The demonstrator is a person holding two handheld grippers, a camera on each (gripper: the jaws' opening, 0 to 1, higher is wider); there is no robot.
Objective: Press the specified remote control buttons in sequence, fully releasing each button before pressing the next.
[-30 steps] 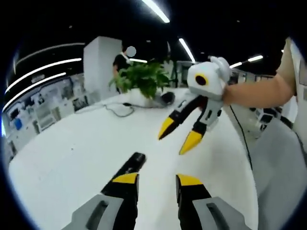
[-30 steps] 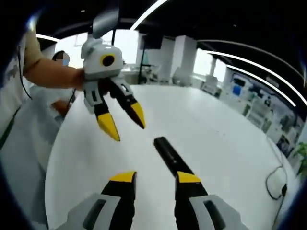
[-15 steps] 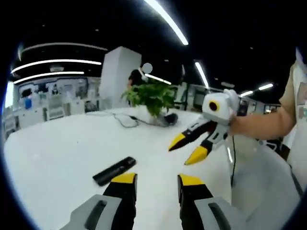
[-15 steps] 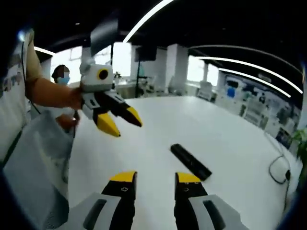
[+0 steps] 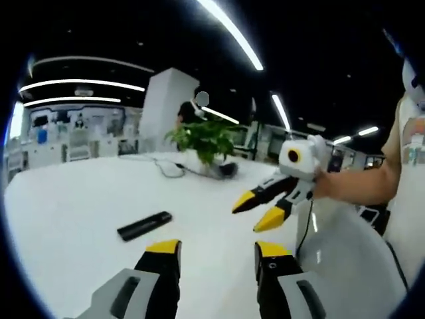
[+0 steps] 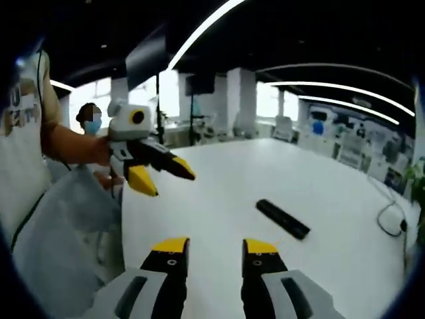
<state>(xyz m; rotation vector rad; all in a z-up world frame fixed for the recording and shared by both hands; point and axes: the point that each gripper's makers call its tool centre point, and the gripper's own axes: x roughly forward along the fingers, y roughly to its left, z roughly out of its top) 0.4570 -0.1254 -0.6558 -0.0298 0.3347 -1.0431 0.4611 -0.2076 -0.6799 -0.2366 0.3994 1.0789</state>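
- One black remote (image 5: 144, 225) lies flat on the white tabletop (image 5: 73, 199), apart from both tongs.
- Two tongs are raised above the tabletop: the left tongs (image 5: 218, 256) and the right tongs (image 6: 211, 252), each spread and holding nothing.
- One potted plant (image 5: 202, 137) stands at the far edge, one dark cable (image 5: 169, 167) beside it.

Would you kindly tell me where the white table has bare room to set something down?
The white table is bare all around the black remote control. The far end is crowded by the green potted plant and black cable.
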